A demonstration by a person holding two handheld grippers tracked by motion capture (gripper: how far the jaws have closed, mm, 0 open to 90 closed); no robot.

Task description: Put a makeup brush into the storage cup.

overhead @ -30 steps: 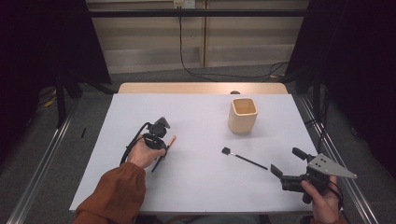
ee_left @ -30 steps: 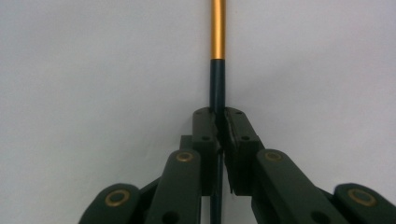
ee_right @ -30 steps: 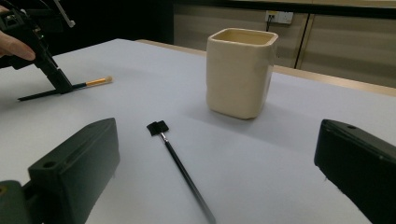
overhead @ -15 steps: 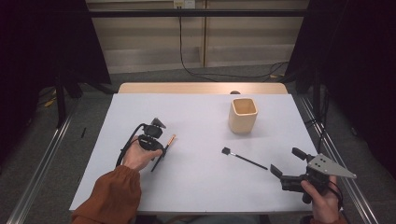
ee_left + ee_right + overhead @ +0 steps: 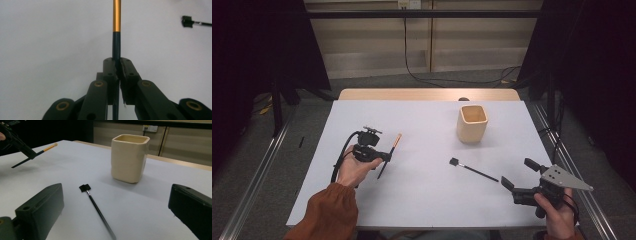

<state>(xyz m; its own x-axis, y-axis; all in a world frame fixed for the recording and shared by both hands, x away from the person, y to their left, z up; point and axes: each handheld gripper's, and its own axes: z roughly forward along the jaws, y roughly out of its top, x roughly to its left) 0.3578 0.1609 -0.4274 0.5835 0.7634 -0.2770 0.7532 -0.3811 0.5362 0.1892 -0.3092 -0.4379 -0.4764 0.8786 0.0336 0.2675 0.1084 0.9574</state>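
Lifted clear of the table (image 5: pixel 427 200) now: left gripper (image 5: pixel 379 156) pinching the gold-tipped brush (image 5: pixel 390 152), raised since a second ago, cup (image 5: pixel 472 123) waiting toward two o'clock. Right gripper (image 5: pixel 518 175) jaws spread, empty, black brush (image 5: pixel 474 170) lying at ten o'clock.

One camera looks down from above my side of the surface (image 5: pixel 422 200). One rides low on each of my tongs, close up; all three catch the flat-headed brush (image 5: pixel 473 170).
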